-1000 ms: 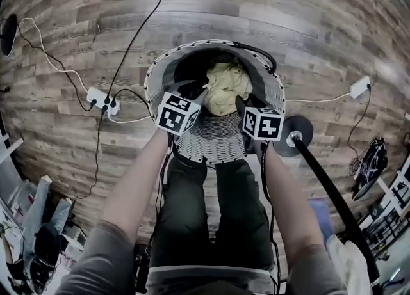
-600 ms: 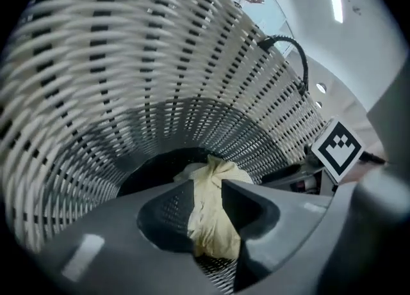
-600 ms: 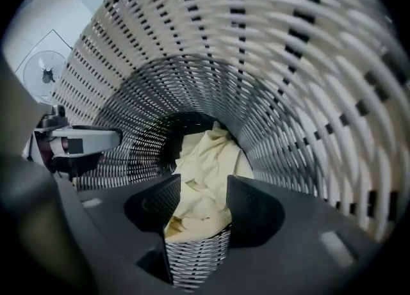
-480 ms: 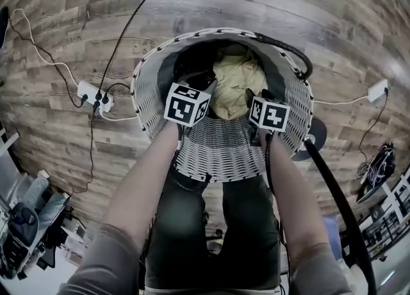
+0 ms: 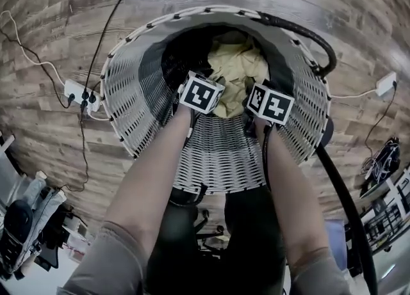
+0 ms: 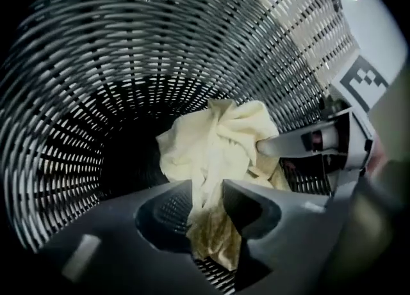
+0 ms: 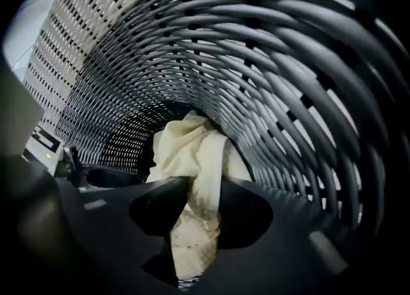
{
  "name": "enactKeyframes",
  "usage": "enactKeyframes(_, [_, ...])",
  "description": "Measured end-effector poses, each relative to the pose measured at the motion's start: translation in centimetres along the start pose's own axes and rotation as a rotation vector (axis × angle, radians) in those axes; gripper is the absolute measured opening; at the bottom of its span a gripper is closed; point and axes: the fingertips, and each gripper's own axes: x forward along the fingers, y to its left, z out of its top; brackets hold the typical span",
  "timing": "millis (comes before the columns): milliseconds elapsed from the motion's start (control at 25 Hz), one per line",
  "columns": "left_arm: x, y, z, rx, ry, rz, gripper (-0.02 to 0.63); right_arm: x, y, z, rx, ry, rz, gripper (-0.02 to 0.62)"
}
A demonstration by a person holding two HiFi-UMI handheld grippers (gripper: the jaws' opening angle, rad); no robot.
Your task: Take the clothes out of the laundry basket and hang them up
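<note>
While both forearms reach deep into the laundry basket, the left gripper has its jaws drawn narrow on a fold of the pale yellow garment. Cloth fills the gap and hangs through it. On the right gripper the jaws have just been closing. A twisted strand of the same garment runs between them, pinched by the look of it.

The garment sits crumpled at the basket bottom, against the slatted wall. The two holds lie close together, the right gripper's jaw touching the bunch just beside the left's.

Risks, as judged:
- Both holds are on thin gathered folds and may slide out on the lift.
- With the holds so near each other, the piece likely comes up as a wad, awkward to hang.
- Loose cloth could catch in the open weave and drag the basket.
- A black cable draped on the far rim could shift if the basket is jostled.
</note>
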Motion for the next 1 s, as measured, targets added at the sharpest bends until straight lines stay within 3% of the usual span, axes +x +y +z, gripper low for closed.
enactKeyframes(120, [1.8,0.8,-0.9,0.008,0.028,0.015,0.147,-0.1,0.1,0.1,0.006,-0.014,0.004,0.101])
enactKeyframes(200, [2.2,0.9,-1.2,-0.012,0.029,0.017,0.110,-0.4,0.4,0.0,0.003,-0.011,0.017,0.060])
enactKeyframes(440, [0.4,-0.1,-0.5,-0.033,0.028,0.031,0.048,-2.8,0.4,0.1,0.026,-0.002,0.024,0.043])
enactKeyframes(680, [-5.7,-1.1,1.1,-0.041,0.017,0.057,0.043,-8.8,1.8,1.3,0.000,-0.013,0.030,0.040])
enactKeyframes(1000, [-16.5,-4.1,3.0,-0.042,-0.038,0.063,0.028,-20.6,6.3,3.4,0.031,-0.088,0.136,0.038])
